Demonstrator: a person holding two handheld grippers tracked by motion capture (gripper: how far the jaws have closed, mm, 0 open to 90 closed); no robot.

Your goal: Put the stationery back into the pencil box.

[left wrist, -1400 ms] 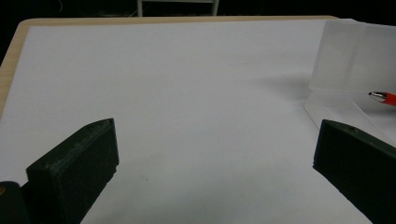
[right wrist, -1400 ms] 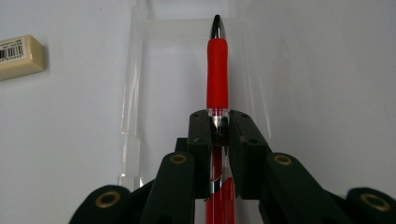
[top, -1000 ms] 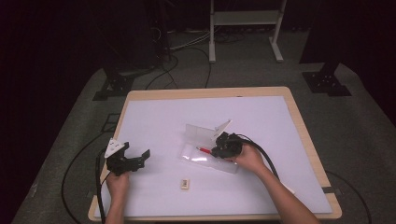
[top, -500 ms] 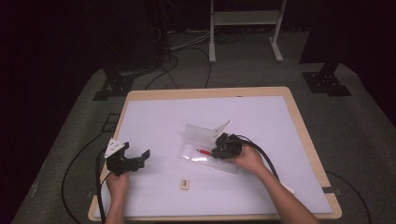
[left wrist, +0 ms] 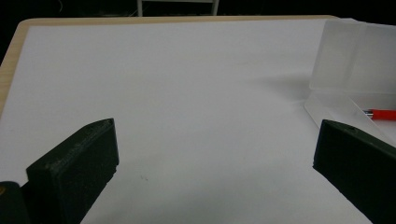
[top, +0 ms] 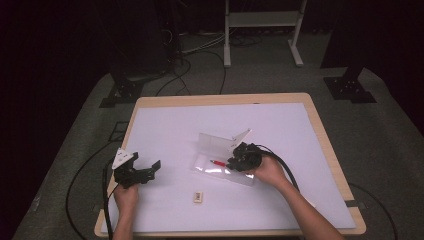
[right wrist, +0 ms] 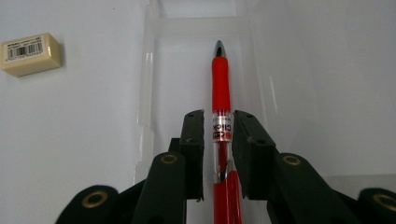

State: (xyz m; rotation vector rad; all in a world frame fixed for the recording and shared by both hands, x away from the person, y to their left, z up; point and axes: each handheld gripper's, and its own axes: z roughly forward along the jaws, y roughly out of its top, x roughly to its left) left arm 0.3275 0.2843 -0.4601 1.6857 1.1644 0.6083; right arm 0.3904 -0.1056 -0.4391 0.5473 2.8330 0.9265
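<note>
A dark room with cables on a grey floor surrounds a wooden-edged table [top: 320, 125] covered by a white sheet. Near the middle of the sheet lies an open clear plastic case [top: 220, 159], its lid standing up at the far side. A red pen [right wrist: 221, 100] lies in the case's tray, and the right gripper [top: 239, 160], held in the person's right hand [top: 270, 171], is down over it. In the right gripper view the two black jaws stand close on either side of the pen's clear barrel, about at its middle, pinching it or very nearly so; a thin gap may remain on each side. The pen's long axis runs straight ahead between the jaws, its tip pointing away from the gripper along the length of the tray, with the tray's walls close on both sides. A small cream eraser [top: 198, 197] with a barcode label rests on the sheet outside the case, near the person's edge of the table. The left gripper [top: 135, 172] sits well apart, at the left of the table, its jaws spread wide with nothing between them; its own view looks across bare sheet toward the case, with the pen's red end in sight. The right hand is plainly the one on the pen, so any lift or release would likely run along that line of the tray.
</note>
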